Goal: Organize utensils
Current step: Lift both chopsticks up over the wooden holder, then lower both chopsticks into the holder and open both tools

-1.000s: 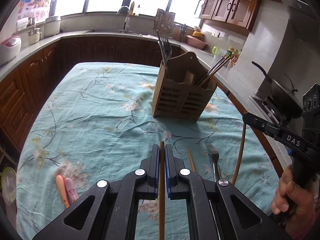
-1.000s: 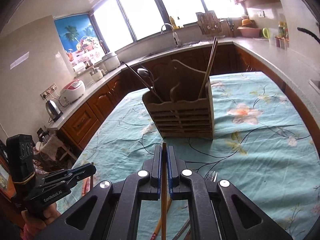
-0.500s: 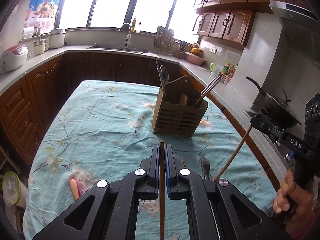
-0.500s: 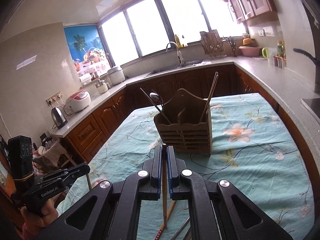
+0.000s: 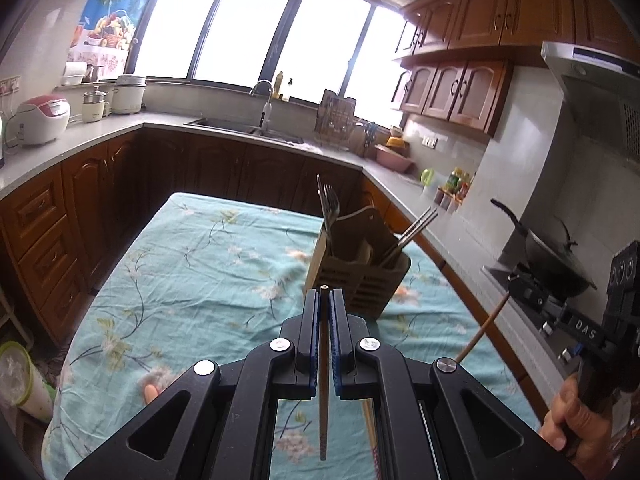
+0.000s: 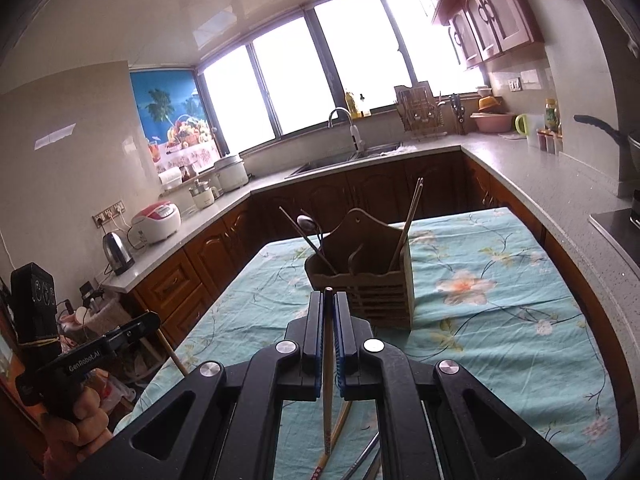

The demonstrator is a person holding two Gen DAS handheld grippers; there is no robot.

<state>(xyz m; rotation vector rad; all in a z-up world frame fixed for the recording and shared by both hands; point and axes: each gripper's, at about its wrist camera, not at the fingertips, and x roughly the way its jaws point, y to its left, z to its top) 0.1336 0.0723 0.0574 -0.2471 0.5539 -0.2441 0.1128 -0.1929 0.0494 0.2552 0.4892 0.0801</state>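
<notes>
With each gripper clamped on a chopstick short of the holder, delivery is underway; next, tip both into a slot.

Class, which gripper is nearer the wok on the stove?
Right. The right gripper hangs just beside the wok; the left gripper is across the table, on the kettle side.

Home kitchen, wooden cabinets, sink under windows, rice cooker, wok on stove
</notes>
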